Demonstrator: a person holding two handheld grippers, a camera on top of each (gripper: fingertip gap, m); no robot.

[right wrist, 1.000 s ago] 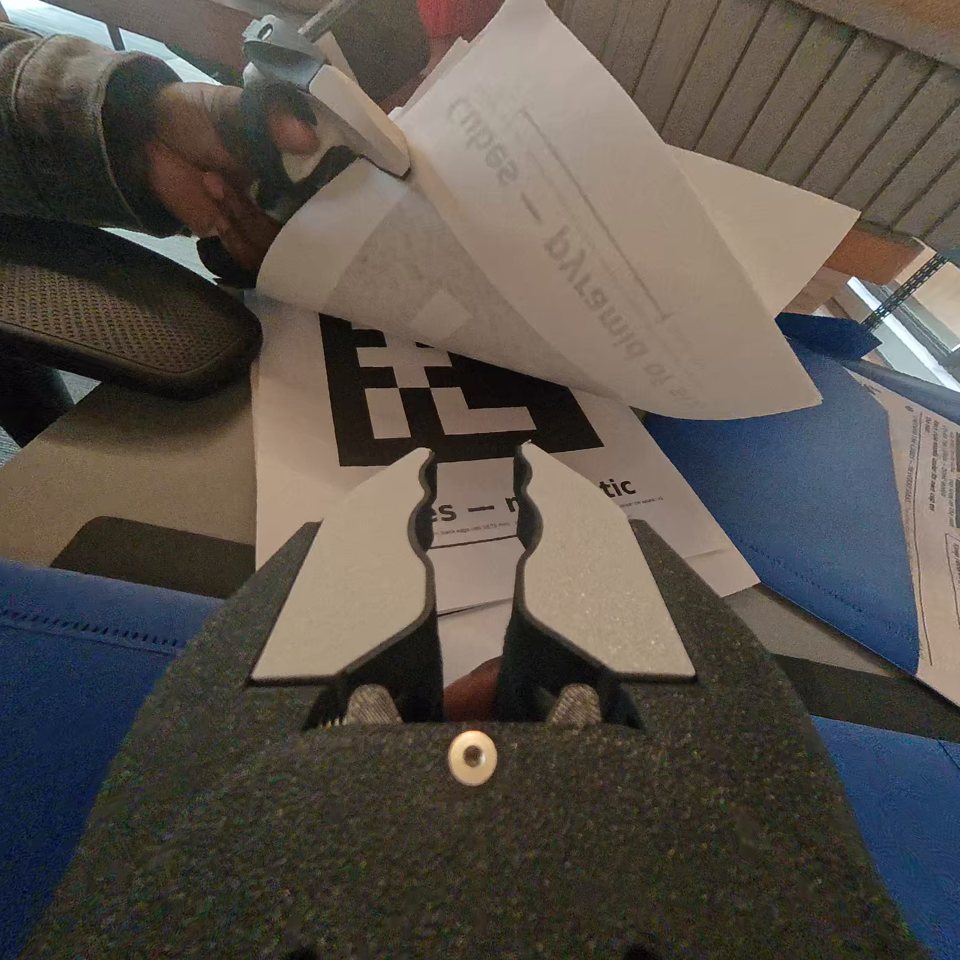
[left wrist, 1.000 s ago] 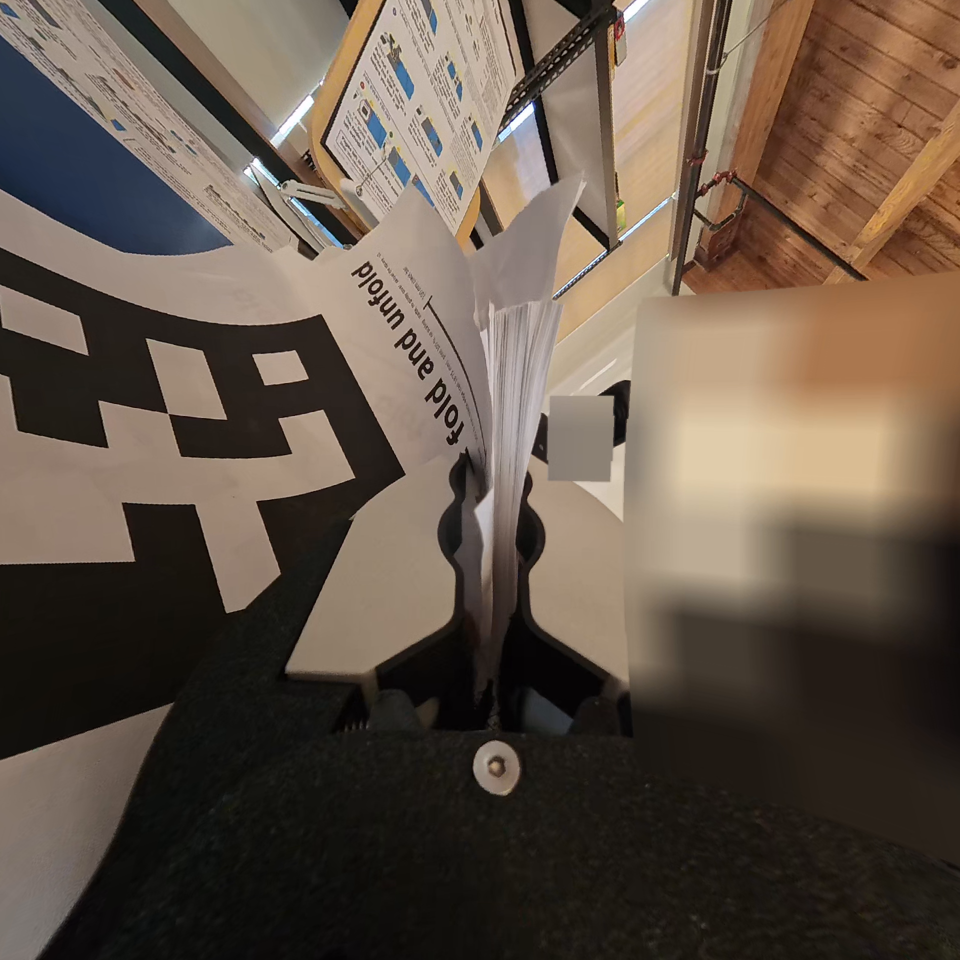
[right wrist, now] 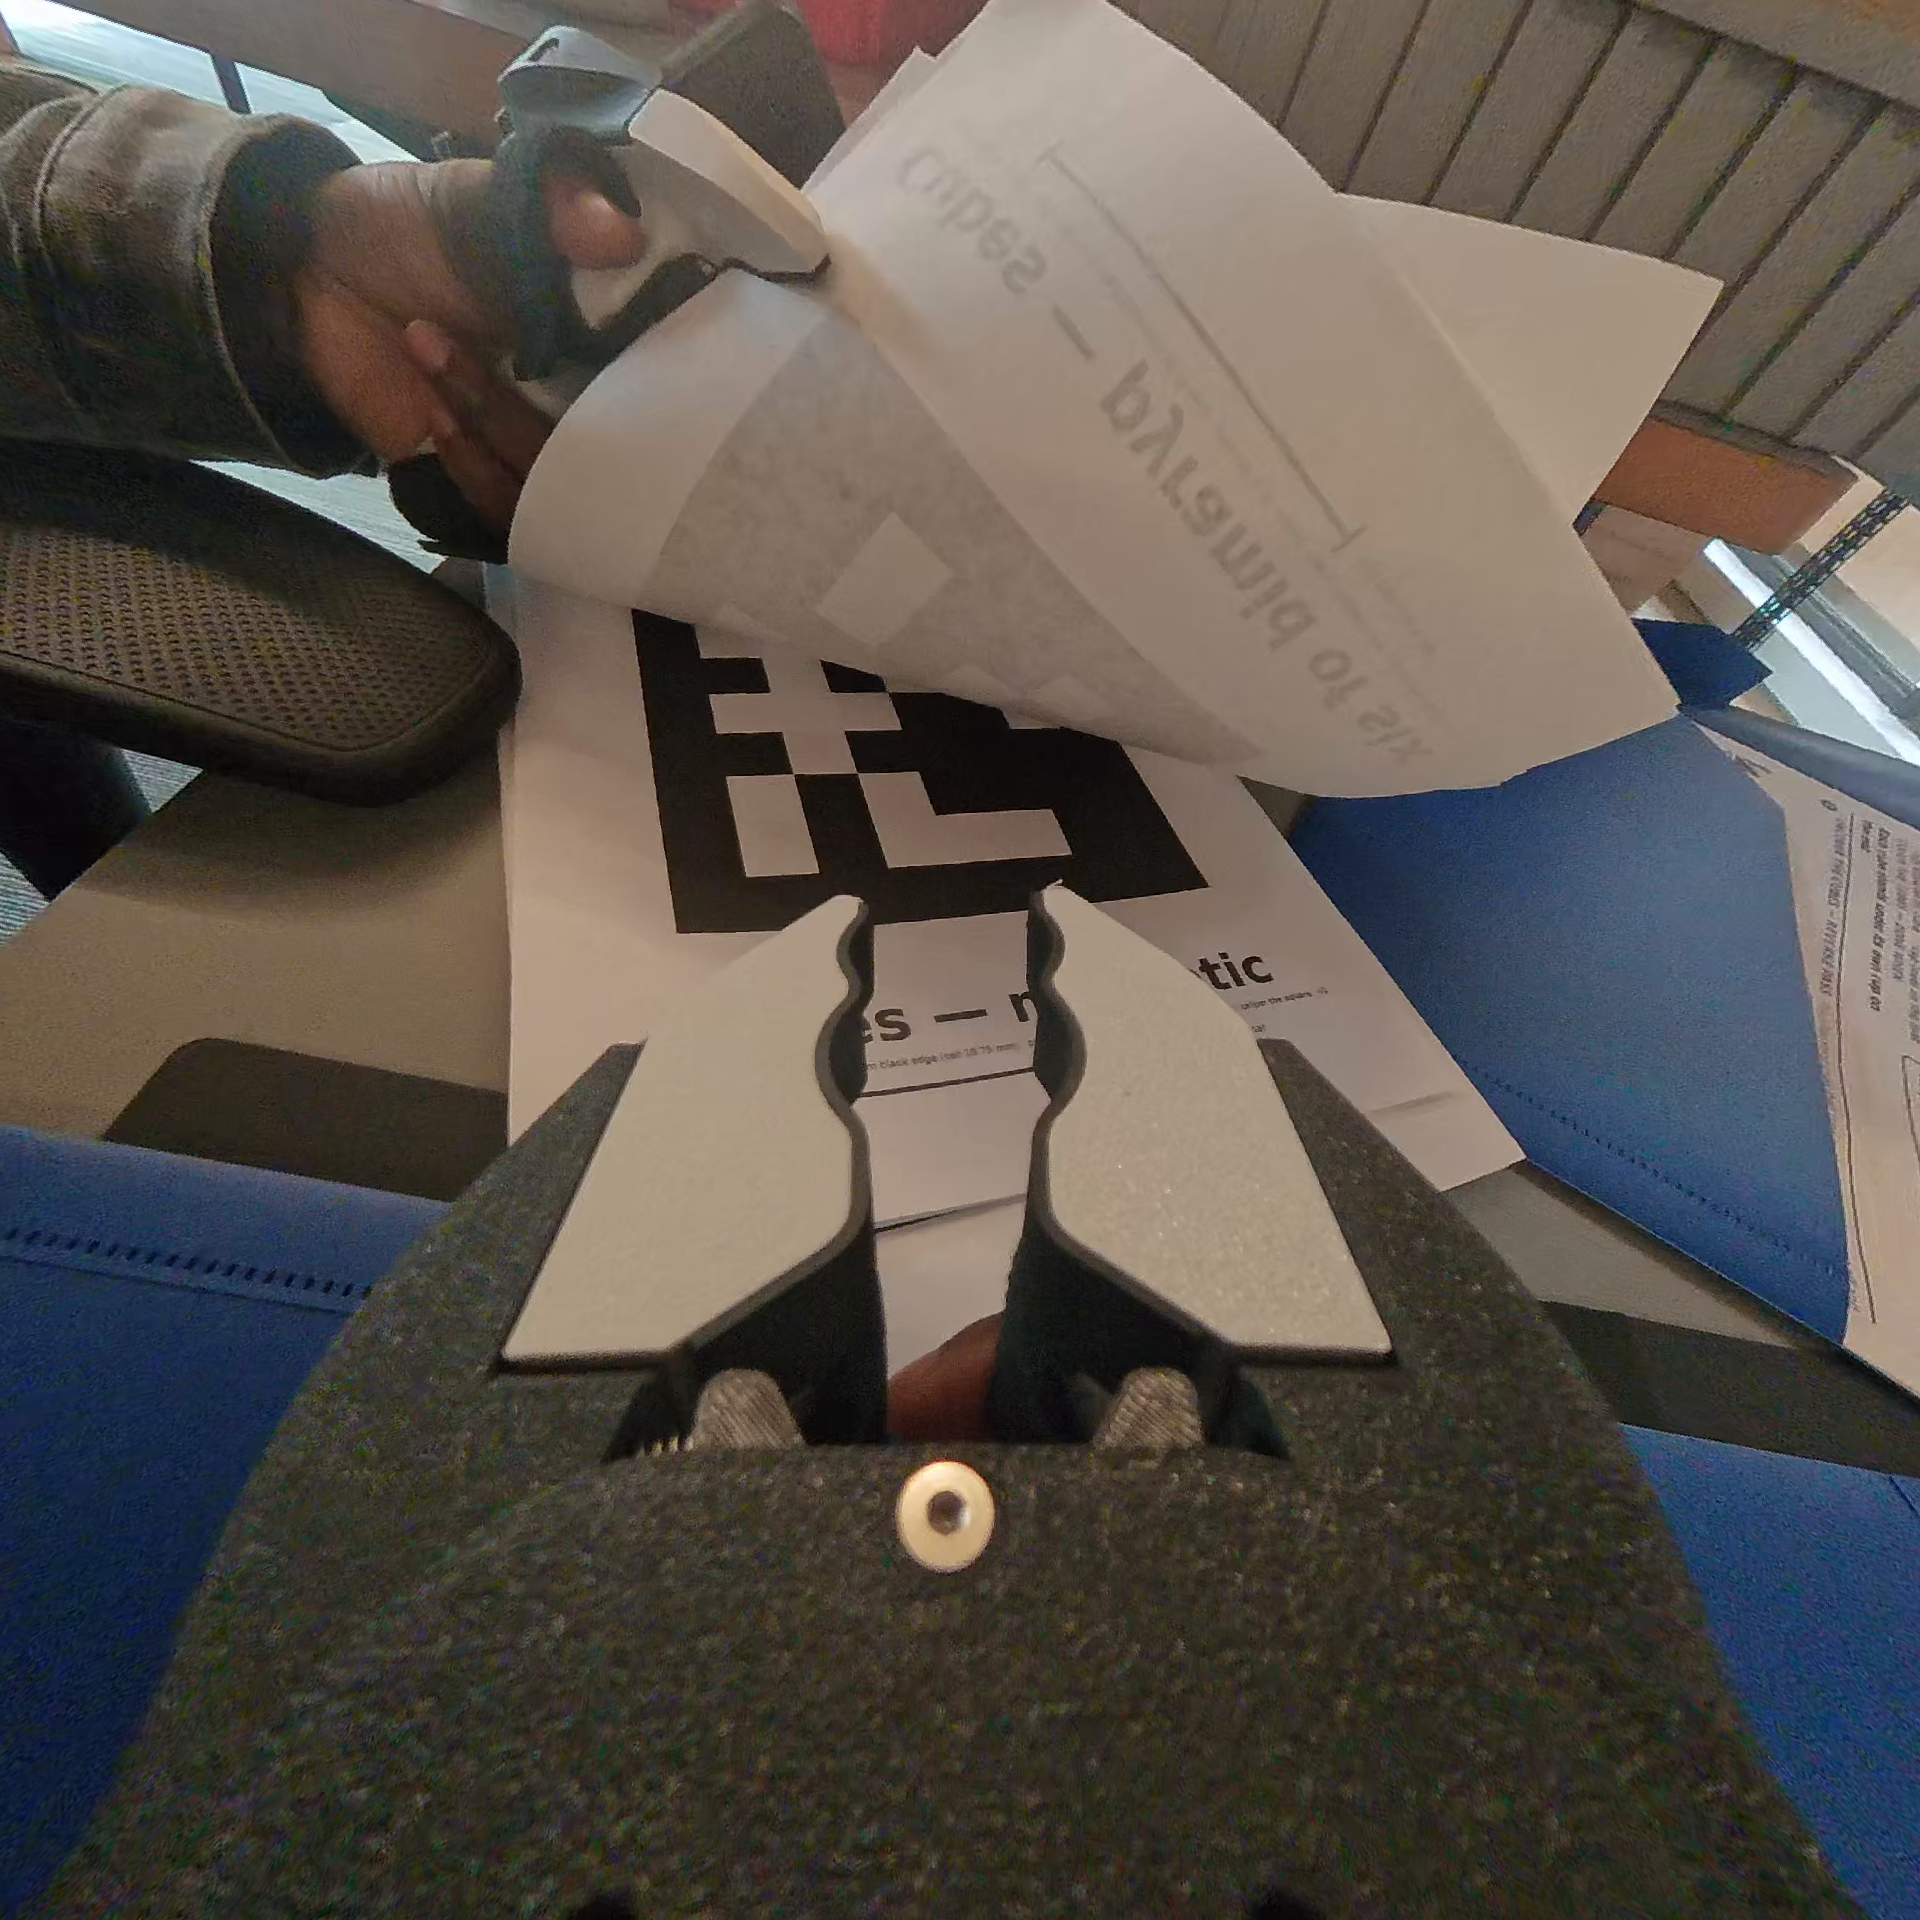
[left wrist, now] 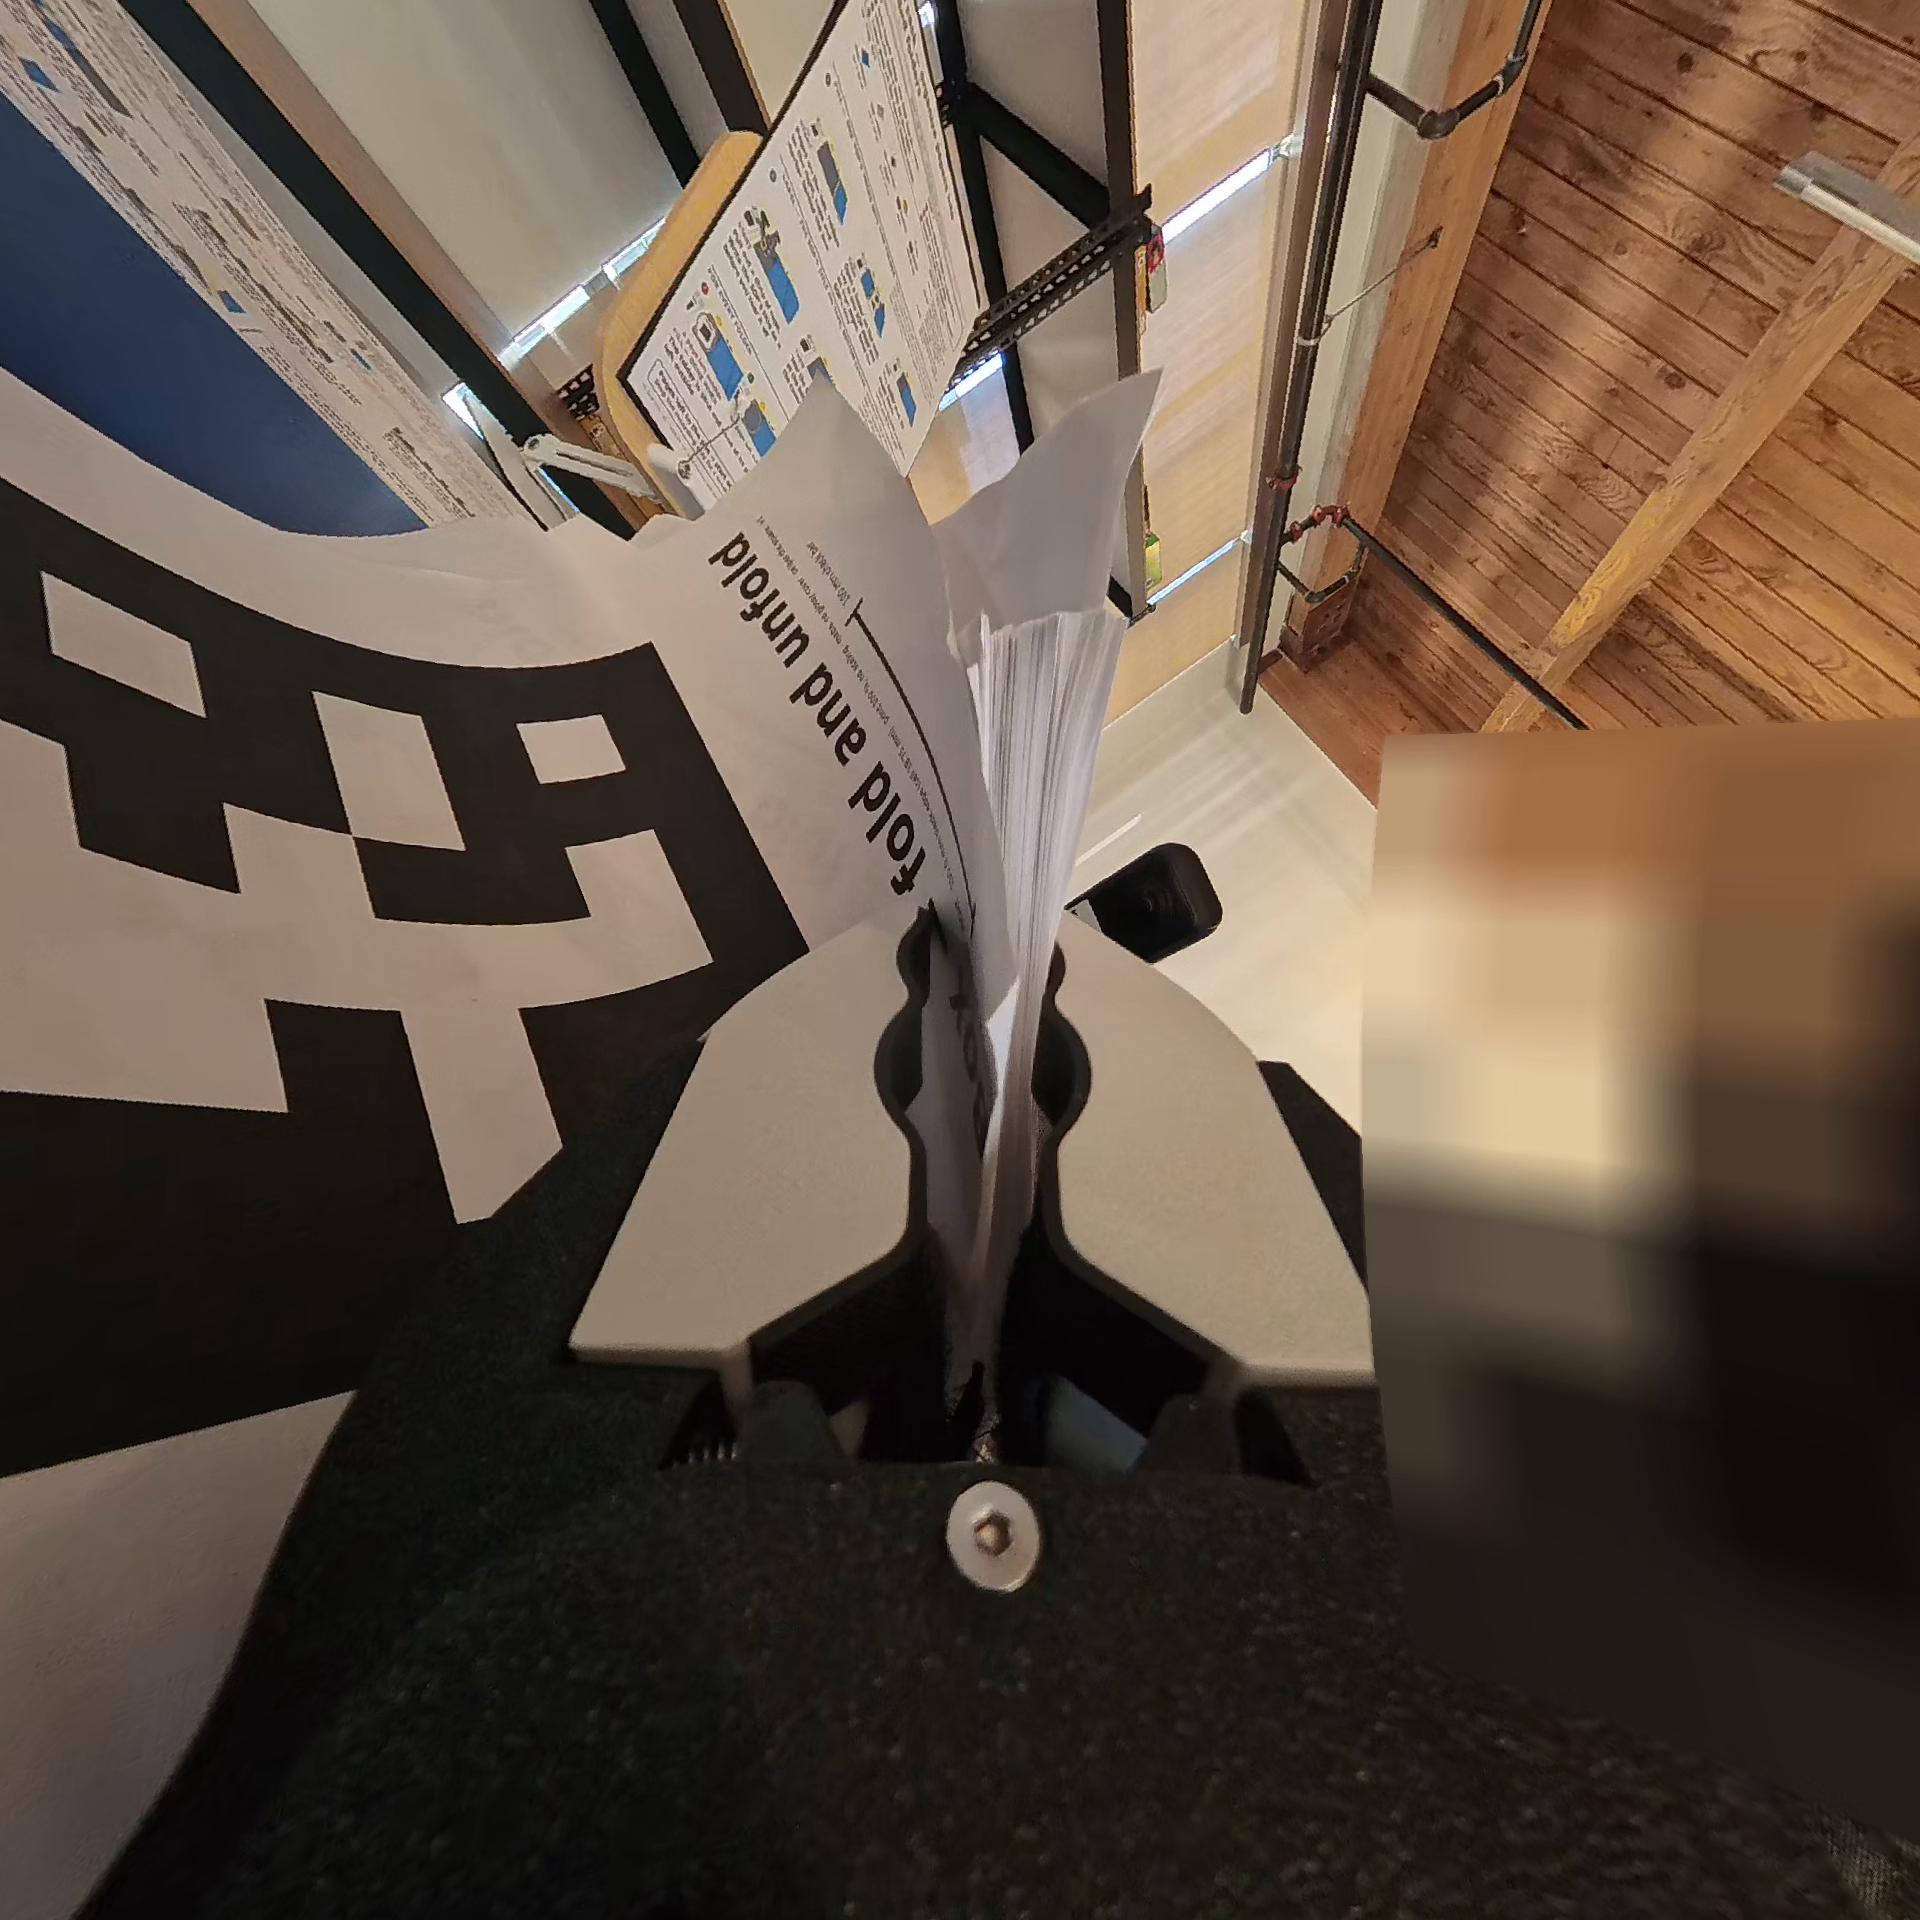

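Unmoved — left tool gripping paper stack

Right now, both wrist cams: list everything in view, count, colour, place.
Lifted stack of white printed sheets: one, white with a black square pattern, raised over the table, clamped at one edge.
Flat white sheet with black square marker: one, lying on the table under the lifted stack.
Blue fabric mats: at least two, right and near left.
Printed instruction page: one, white, far right on a mat.
Grey tabletop: one.
Black mesh chair part: one, left.
Wooden plank ceiling: above.
Left gripper: shut on the stack.
Person's hand: holding it.
Right gripper: open, empty, above the flat sheet.
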